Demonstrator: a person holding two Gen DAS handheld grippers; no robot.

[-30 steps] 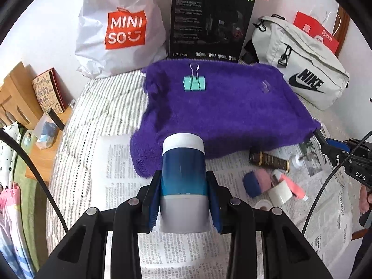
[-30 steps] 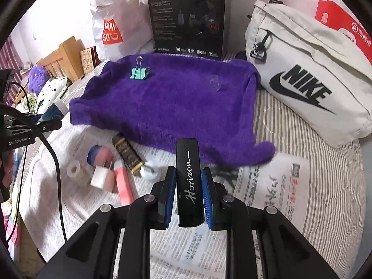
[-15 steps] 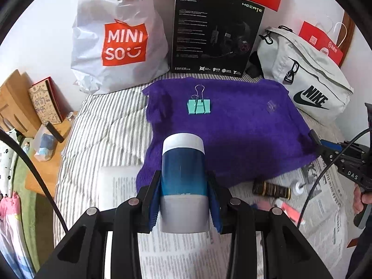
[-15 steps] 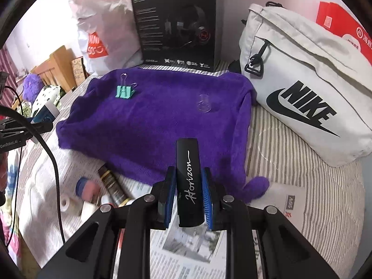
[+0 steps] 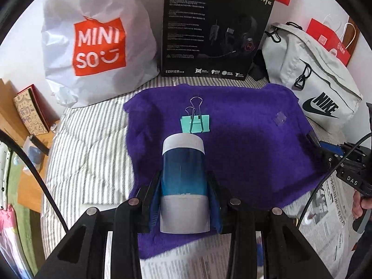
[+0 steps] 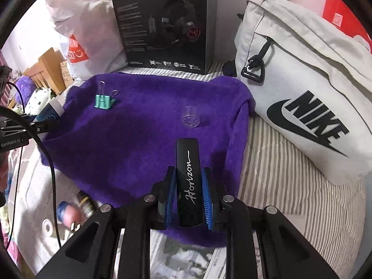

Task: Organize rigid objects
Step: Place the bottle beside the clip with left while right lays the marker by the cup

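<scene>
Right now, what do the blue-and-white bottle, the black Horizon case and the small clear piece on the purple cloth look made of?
Blue-and-white bottle: probably plastic, smooth and semi-glossy, with a soft sheen.
Black Horizon case: likely hard plastic, glossy, printed white script.
Small clear piece: see-through plastic or glass; cannot tell which.
Purple cloth: fuzzy fleece-like fabric, matte.

Small items [image 6: 69, 214] at the towel's [image 6: 144, 139] near edge are blurred and partly hidden by the right gripper's frame.

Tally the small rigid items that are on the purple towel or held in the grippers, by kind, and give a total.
Teal binder clip: 1
Clear plastic vial: 1
Blue and white bottle, in left gripper: 1
Black Horizon case, in right gripper: 1
Total: 4
</scene>
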